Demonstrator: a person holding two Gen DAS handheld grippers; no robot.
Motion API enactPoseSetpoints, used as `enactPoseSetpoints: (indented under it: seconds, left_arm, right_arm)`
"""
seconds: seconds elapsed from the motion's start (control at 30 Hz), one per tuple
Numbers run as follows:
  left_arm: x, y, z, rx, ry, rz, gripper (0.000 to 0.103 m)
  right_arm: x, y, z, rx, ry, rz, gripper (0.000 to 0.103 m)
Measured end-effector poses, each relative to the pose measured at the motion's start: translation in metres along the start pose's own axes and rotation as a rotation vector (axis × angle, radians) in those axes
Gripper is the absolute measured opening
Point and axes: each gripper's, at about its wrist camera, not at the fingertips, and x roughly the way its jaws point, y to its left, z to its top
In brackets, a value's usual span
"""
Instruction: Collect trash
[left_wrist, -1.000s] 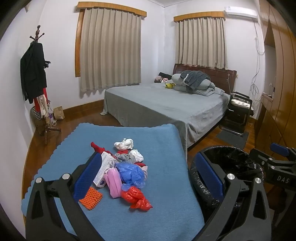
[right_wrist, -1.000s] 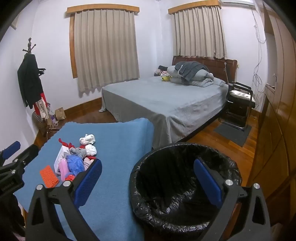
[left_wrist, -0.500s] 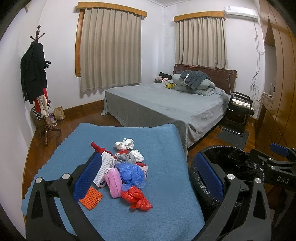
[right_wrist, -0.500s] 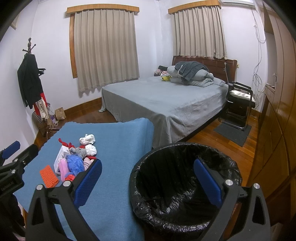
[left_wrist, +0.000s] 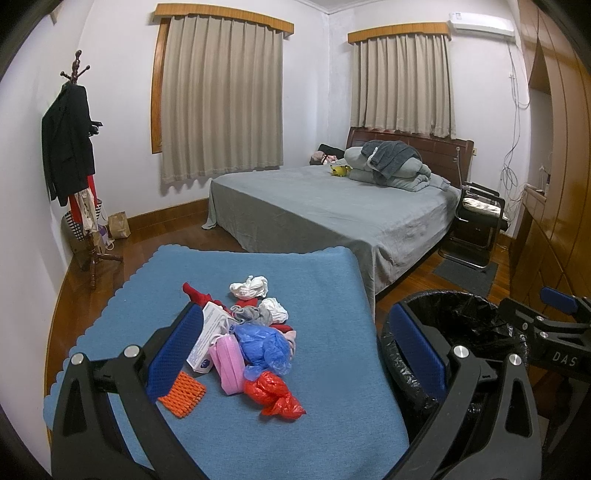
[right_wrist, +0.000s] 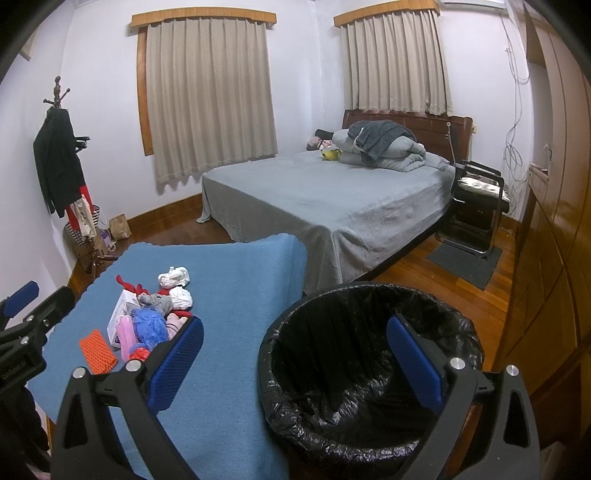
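Coat rack (left_wrist: 79, 177) with dark jacket stands far left of the trash pile, by the wall. Blue-covered surface (left_wrist: 325, 295) carries the trash pile (left_wrist: 243, 339) in a loose heap around its middle.

Pile items, left to right: orange ridged piece (left_wrist: 182, 394) at the pile's near-left edge, lying flat. White printed box (left_wrist: 208, 338) just beyond it, tilted. Red scrap (left_wrist: 195, 292) at the pile's far-left. Pink packet (left_wrist: 228, 363) leaning against the box. Blue plastic bag (left_wrist: 267, 347) at the pile's centre, touching the pink packet. Red plastic bag (left_wrist: 275, 397) at the near edge, just beside the blue one. Two crumpled white tissues (left_wrist: 249, 287) at the pile's far side, grey rag (left_wrist: 251, 314) between them and the blue bag.

Left gripper (left_wrist: 295, 350) hovers above the pile, jaws spread wide, holding nothing; left pad sits over the box, right pad over the bin rim.

Black-lined trash bin (right_wrist: 369, 354) stands right of the pile, just beside the surface's edge, on the wooden floor; no trash visible inside. Right gripper (right_wrist: 295, 358) hangs over the bin, jaws spread wide, empty; its left pad is over the surface, near the pile.

Grey bed (right_wrist: 325, 199) beyond the pile, black chair (right_wrist: 476, 206) further right.
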Motion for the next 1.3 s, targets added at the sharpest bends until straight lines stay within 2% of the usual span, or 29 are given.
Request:
enactPoseSetpoints:
  seconds: [1.3]
  left_arm:
    - [0.0002, -0.0001, 0.0003, 0.000, 0.002, 0.001, 0.098]
  right_arm:
    - [0.0025, 0.0003, -0.0018, 0.004, 0.001, 0.006, 0.097]
